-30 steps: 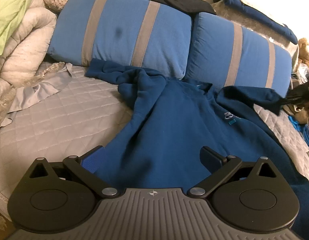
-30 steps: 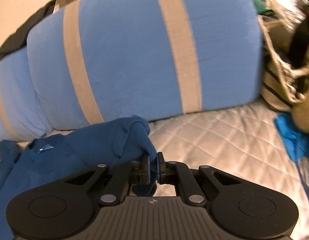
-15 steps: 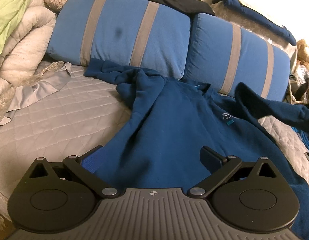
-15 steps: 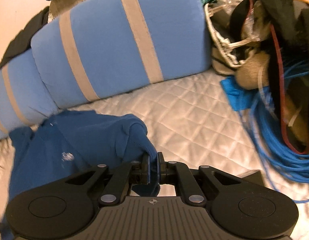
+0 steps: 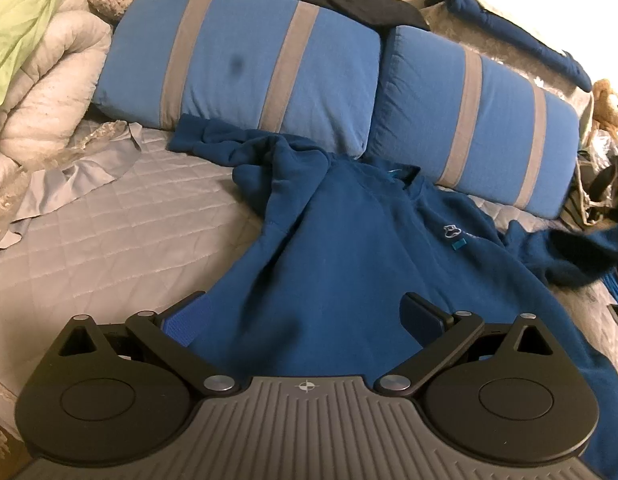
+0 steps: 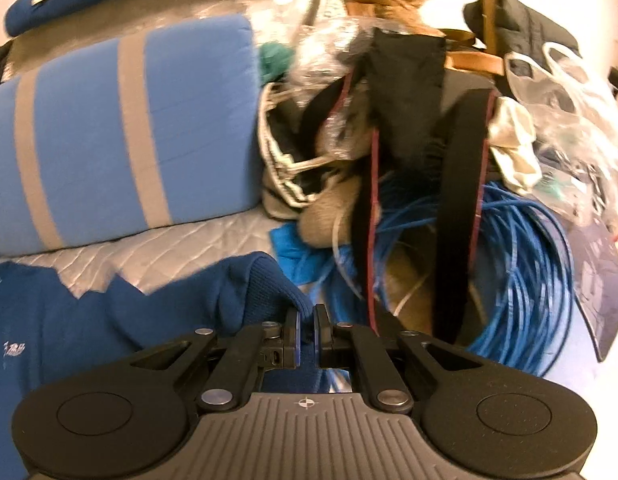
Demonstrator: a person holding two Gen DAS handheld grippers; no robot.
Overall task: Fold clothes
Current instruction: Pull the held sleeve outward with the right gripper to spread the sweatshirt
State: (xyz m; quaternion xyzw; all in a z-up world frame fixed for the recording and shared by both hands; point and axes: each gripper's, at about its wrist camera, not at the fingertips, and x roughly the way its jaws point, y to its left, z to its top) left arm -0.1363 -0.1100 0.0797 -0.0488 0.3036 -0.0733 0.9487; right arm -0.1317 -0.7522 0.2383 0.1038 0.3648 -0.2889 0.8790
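Left wrist view: dark blue fleece sweatshirt (image 5: 341,264) lies spread on the grey quilted bed (image 5: 109,240), collar toward two blue pillows with grey stripes (image 5: 245,64).
Left gripper (image 5: 305,312): jaws wide apart above the hem, gripping nothing.
Right wrist view: right gripper (image 6: 307,330) has its jaws clamped on the ribbed sleeve cuff (image 6: 269,292), near a blue cable coil (image 6: 521,264).
Handling: soft, thick, limp; likely drapes and sags, so take cuffs, hem or shoulder seams.
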